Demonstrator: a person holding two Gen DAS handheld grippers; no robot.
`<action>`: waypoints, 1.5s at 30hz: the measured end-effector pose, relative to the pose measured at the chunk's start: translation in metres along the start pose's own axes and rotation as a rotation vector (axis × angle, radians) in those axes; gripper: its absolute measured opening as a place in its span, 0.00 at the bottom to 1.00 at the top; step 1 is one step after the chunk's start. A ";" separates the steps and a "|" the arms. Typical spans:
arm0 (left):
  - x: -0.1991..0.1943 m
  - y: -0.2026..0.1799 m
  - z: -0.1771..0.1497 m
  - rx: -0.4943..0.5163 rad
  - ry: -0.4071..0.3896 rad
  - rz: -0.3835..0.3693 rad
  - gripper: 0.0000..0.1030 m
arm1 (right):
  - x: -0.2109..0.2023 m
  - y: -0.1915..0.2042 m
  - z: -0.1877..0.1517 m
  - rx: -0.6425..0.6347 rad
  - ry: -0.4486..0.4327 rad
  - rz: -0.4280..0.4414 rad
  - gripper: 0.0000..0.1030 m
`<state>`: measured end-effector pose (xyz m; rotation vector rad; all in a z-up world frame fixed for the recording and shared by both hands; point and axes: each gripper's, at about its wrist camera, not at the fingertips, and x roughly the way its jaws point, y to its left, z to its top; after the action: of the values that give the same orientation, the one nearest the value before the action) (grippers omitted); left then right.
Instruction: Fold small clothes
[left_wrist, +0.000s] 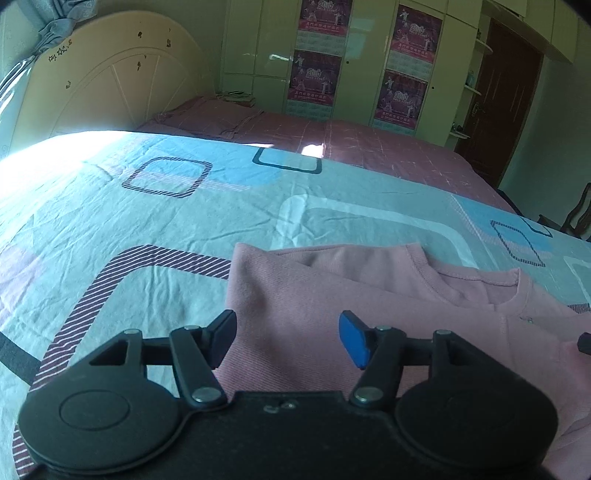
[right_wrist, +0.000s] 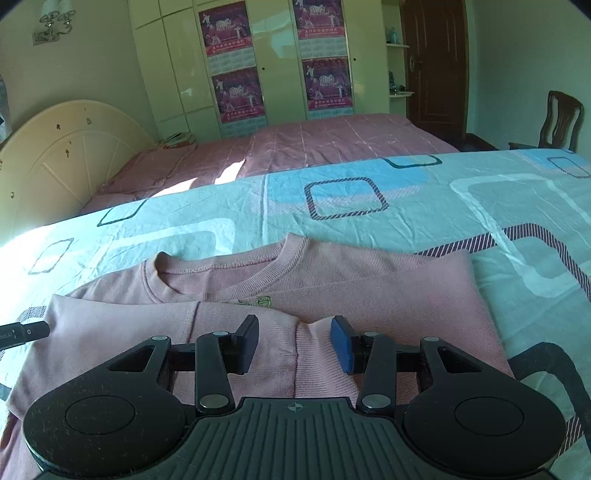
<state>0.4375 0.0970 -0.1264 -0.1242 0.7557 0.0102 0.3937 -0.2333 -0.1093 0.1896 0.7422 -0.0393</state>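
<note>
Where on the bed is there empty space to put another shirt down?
The patterned sheet lies bare beyond the pink shirt's collar, up to the pink bedspread. More bare sheet lies off the shirt's left edge. It is crowded nearest the cameras, where the left gripper and right gripper hang open over the shirt.

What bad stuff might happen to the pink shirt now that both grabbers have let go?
1. The folded-in sleeves on the pink shirt lie loose, so they may slide open again.
2. A small bump of cloth sits between the open right gripper fingers; closing there might drag the fold crooked.
3. The bedsheet is wrinkled and soft, so the open left gripper might pinch sheet along with shirt.
</note>
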 end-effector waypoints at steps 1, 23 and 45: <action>-0.003 -0.005 -0.002 0.008 0.003 -0.009 0.60 | -0.001 0.003 -0.001 -0.014 0.002 0.000 0.42; -0.038 -0.049 -0.062 0.122 0.086 -0.050 0.62 | -0.026 0.000 -0.047 -0.150 0.117 0.043 0.52; -0.059 -0.101 -0.113 0.195 0.145 -0.034 0.65 | -0.036 0.009 -0.092 -0.226 0.230 0.136 0.33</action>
<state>0.3230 -0.0145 -0.1562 0.0492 0.8952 -0.1053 0.3064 -0.2085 -0.1501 0.0287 0.9543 0.1984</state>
